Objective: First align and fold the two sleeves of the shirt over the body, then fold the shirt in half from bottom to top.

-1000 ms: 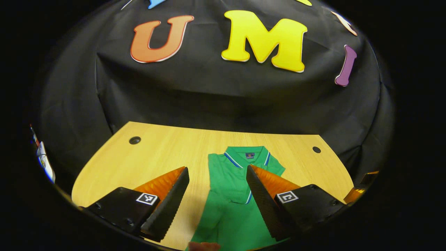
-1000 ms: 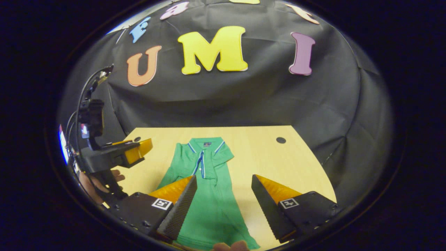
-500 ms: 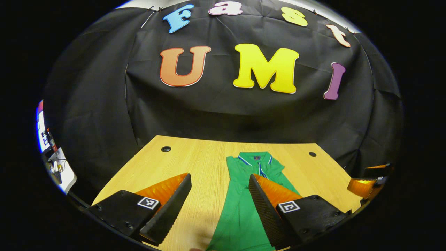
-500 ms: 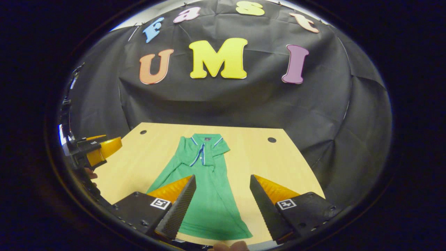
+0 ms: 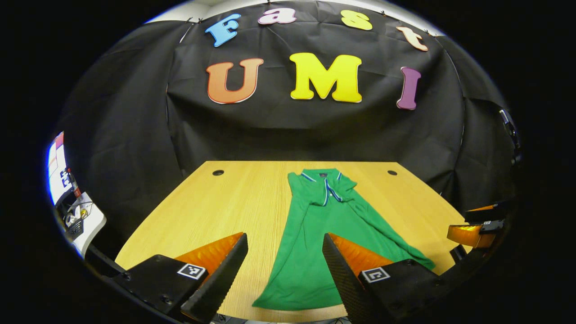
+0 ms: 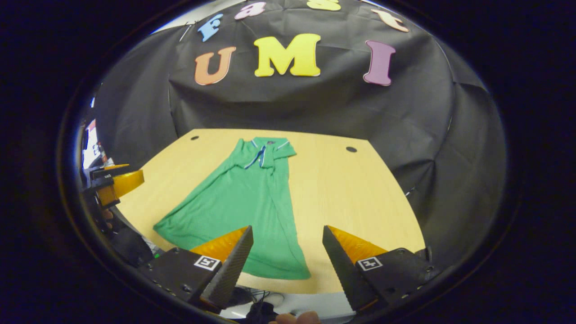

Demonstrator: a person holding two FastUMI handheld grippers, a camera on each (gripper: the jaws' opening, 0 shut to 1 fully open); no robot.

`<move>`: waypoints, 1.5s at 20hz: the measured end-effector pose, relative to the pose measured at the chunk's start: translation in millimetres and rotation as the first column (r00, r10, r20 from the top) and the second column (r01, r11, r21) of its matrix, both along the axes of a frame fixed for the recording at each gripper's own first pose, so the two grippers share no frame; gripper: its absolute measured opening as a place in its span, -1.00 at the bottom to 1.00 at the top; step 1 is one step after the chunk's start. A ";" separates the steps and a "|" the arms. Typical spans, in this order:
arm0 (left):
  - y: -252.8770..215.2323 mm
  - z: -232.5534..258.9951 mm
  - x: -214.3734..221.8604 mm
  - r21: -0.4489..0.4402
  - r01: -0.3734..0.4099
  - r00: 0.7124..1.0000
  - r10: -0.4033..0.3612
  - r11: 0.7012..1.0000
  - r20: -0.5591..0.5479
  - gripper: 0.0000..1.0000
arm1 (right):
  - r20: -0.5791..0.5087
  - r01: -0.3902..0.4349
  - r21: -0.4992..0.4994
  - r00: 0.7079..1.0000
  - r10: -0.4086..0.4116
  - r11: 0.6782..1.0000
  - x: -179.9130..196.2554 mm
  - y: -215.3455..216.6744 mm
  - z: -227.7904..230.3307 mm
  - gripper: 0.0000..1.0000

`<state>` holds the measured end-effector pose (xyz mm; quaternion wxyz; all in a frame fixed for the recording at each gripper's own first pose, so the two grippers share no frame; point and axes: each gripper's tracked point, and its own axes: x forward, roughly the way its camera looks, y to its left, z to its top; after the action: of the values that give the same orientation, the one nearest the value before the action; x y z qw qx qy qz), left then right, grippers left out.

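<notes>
This is a recording booth in what looks like a lab: black cloth [image 5: 279, 130] hangs as its wall behind a wooden table [image 5: 225, 211] with cable holes, and at the far left a blurred, cluttered white bench [image 5: 78, 220] carries wires.

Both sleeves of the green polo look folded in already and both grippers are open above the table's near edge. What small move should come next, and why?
Probably lower both grippers to the hem. The green polo shirt lies flat on the wooden table, sleeves over the body, collar far, hem near. The left gripper and right gripper are open and apart from the cloth, and the bottom-to-top fold remains.
</notes>
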<state>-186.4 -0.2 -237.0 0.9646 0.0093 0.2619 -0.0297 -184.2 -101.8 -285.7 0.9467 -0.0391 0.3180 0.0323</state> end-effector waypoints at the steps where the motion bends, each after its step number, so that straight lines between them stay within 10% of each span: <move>1: -2.7 -17.0 -7.3 -0.004 0.003 1.000 -0.003 1.000 -0.022 1.00 | -0.016 0.002 -0.015 1.000 -0.002 1.000 -3.4 -6.2 -13.3 0.89; 8: 13.8 -130.1 -45.6 0.043 0.012 0.968 -0.001 0.999 -0.251 1.00 | -0.181 0.023 -0.051 0.983 -0.032 0.998 -9.2 -32.0 -101.6 0.89; 19: 22.5 -157.2 -34.6 -0.006 0.016 0.959 -0.017 1.000 -0.285 1.00 | -0.257 0.006 0.016 0.966 -0.002 1.000 14.9 -16.6 -130.8 0.83; 22: 16.2 -158.4 -37.5 -0.008 0.000 0.955 -0.002 1.000 -0.296 0.96 | -0.289 0.049 0.046 0.957 -0.034 0.998 11.0 -16.5 -132.1 0.35; 25: 12.6 -156.0 -38.5 0.002 -0.002 0.953 0.003 1.000 -0.302 0.13 | -0.308 0.063 0.091 0.951 -0.032 0.994 13.2 -8.2 -130.8 -0.30; 26: 8.0 -158.6 -37.6 -0.001 0.005 0.953 -0.005 1.000 -0.304 -0.05 | -0.316 0.073 0.091 0.948 -0.041 0.993 12.8 -6.3 -132.9 -0.82; 28: 1.7 -156.4 -37.2 -0.007 0.030 0.947 -0.031 1.000 -0.320 -0.76 | -0.329 0.076 0.082 0.943 -0.045 0.994 13.2 -4.7 -130.9 -0.95; 30: -2.7 -145.4 -33.3 -0.041 0.033 0.951 -0.043 0.999 -0.306 -0.85 | -0.318 0.075 0.093 0.947 -0.042 0.993 13.3 -1.3 -116.9 -0.99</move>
<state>-219.6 -3.0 -382.4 0.9116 -0.0074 0.4075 -0.0540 -170.9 -103.2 -402.5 0.8850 0.0254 0.4641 0.0264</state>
